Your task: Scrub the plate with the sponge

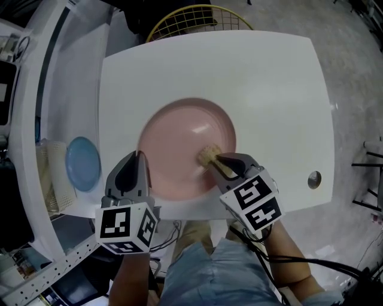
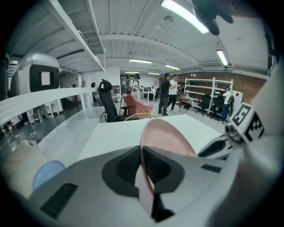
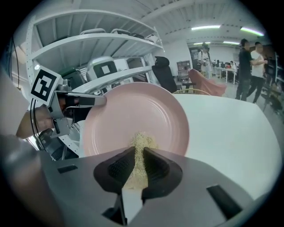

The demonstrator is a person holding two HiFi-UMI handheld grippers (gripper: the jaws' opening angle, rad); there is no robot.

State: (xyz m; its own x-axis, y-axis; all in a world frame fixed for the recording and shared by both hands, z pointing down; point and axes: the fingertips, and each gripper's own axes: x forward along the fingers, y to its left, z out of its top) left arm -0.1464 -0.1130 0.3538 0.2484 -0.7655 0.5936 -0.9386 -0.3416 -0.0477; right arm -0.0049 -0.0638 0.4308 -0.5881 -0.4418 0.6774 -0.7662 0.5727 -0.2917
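The left gripper (image 2: 141,165) has its jaws closed on the near rim of the pink plate (image 2: 165,136). The thin edge of the plate runs straight up between the two dark pads, which press on it from either side. The plate's bowl spreads out ahead of this gripper and to its right.

The right gripper (image 3: 136,167) is clamped on a tan sponge (image 3: 141,142). The sponge is squeezed between the pads and sticks out past the jaw tips. Its front end touches the plate's inner face, just ahead of the jaws and near the plate's middle. In the head view the right gripper reaches in over the plate's near right rim, while the left gripper sits at the near left rim. The two grippers are close together, with the plate between them.

The plate is over a white table (image 1: 269,89), which stretches on beyond both grippers. Well to the right of the right gripper, a round metal fitting (image 1: 313,178) sits in the tabletop. To the left of the left gripper, off the table on a lower surface, lies a blue plate (image 1: 82,163). A yellow wire chair (image 1: 197,18) stands past the far edge of the table. Farther back, the left gripper view shows a black office chair (image 2: 106,101) and several people (image 2: 168,94) standing in a large room.
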